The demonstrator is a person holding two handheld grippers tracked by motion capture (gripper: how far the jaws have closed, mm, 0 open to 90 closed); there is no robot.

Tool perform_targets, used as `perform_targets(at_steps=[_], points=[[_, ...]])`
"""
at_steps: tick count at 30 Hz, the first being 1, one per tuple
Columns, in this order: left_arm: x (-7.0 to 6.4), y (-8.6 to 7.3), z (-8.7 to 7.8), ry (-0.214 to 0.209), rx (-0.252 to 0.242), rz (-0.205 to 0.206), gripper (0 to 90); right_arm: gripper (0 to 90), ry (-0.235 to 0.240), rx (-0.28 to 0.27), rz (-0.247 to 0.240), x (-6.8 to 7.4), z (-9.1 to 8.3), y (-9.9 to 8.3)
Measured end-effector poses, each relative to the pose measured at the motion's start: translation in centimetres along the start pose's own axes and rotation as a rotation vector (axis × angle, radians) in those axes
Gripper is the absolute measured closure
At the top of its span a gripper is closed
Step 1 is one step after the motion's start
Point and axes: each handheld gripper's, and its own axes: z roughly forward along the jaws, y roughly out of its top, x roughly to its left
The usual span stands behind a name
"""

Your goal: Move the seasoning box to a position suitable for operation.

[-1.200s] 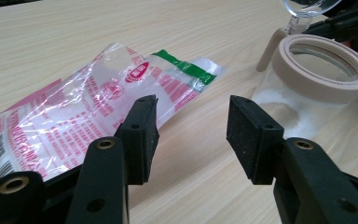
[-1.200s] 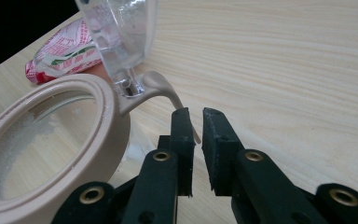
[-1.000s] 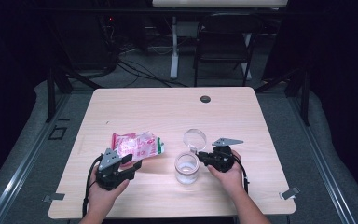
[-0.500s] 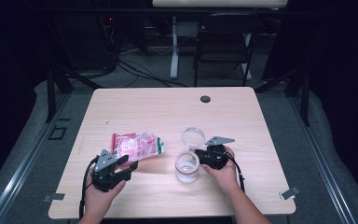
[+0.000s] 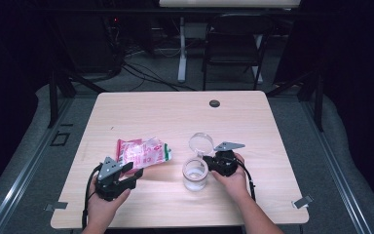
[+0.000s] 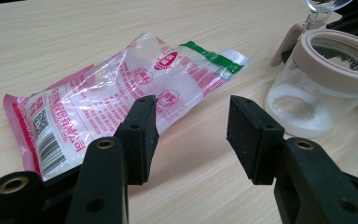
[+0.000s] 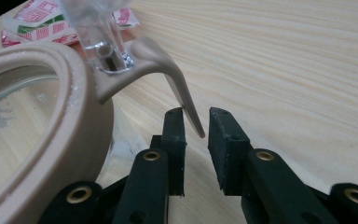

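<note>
A pink, white and green plastic bag (image 5: pixel 143 152) of white grains lies flat on the wooden table (image 5: pixel 175 114). My left gripper (image 5: pixel 132 175) rests just in front of it, open, and its jaws frame the bag's near edge (image 6: pixel 121 93) with nothing between them. A clear glass jar (image 5: pixel 195 174) with a beige rim (image 6: pixel 335 60) holds a little white powder, and its clear lid (image 5: pixel 201 143) is swung up. My right gripper (image 5: pixel 209 163) sits at the jar's right side. Its jaws (image 7: pixel 196 140) stand narrowly apart around the tip of the beige hinge lever (image 7: pixel 182 93).
A small black round disc (image 5: pixel 215 103) lies near the table's far edge. A dark chair (image 5: pixel 233 48) and cables stand beyond the table. Bare wood stretches across the far half and the right side.
My right gripper has slid left up to the jar's hinge lever. The left gripper has barely shifted. Bag and jar stay put.
</note>
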Motion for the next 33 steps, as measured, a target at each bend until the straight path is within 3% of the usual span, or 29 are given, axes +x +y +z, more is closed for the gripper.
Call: perform_targets(at_steps=[5, 9, 15, 26, 33], points=[[0.4, 0.1, 0.4, 0.004, 0.0, -0.001, 52.8, 72.3, -0.011, -0.024, 0.012, 0.2, -0.7, -0.1], [0.5, 0.1, 1.0, -0.023, 0.019, 0.022, 50.7, 69.9, -0.017, -0.048, 0.015, 0.4, -1.5, -0.2], [-0.4, 0.3, 2.2, -0.026, 0.04, 0.097, 49.7, 67.1, -0.034, -0.077, 0.035, 0.3, -2.5, -0.5], [-1.4, 0.5, 4.5, 0.009, 0.04, 0.226, 44.6, 63.3, -0.078, -0.075, 0.009, 0.7, -4.3, -1.5], [-2.6, 0.7, 6.4, 0.072, 0.092, 0.339, 41.2, 62.4, -0.099, -0.076, 0.019, 0.5, -5.5, -2.3]])
